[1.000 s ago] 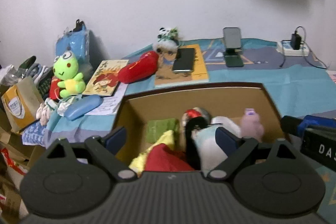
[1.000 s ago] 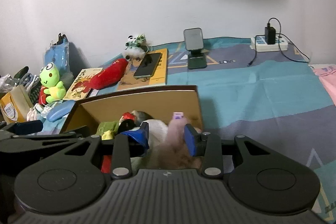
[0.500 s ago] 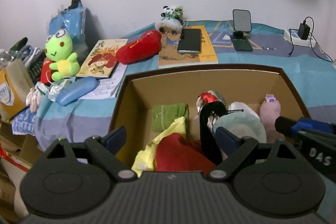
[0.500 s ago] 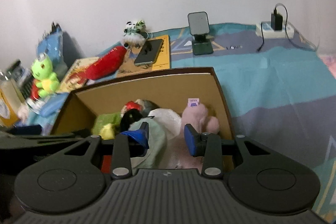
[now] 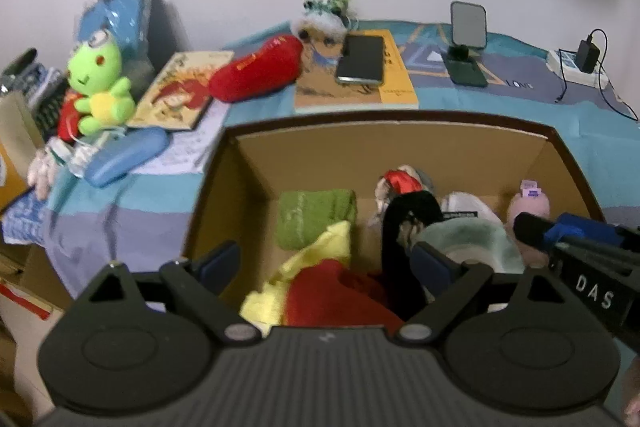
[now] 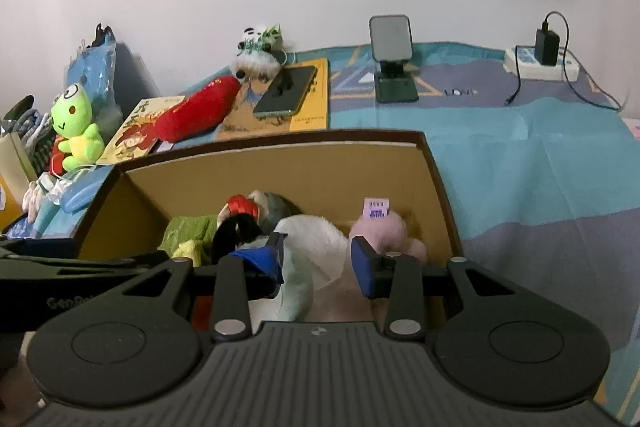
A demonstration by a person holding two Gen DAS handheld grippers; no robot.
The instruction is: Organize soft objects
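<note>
An open cardboard box (image 5: 400,147) holds a green towel (image 5: 316,215), a yellow and red cloth (image 5: 332,287), a black-and-red toy (image 5: 404,203), a mint and white plush (image 6: 304,239) and a pink plush toy (image 6: 384,227). My right gripper (image 6: 316,259) is low in the box's right corner, shut on the pink plush toy, whose lower part runs between its blue pads. My left gripper (image 5: 326,261) hangs wide open over the box's left half, above the red cloth, with nothing gripped. A green frog plush (image 5: 100,83), a red plush (image 5: 256,71) and a small panda plush (image 5: 324,7) lie outside the box.
The blue bedspread (image 6: 540,167) behind the box bears two books, a phone (image 5: 360,59), a phone stand (image 6: 392,67) and a power strip with a cable (image 6: 540,59). A blue case (image 5: 124,155), a blue bag and boxes crowd the left edge.
Both grippers have sunk toward the box and tipped downward. The pink plush toy, held above the box rim a second ago, now sits down in the right corner. Neither gripper's jaws changed width.
</note>
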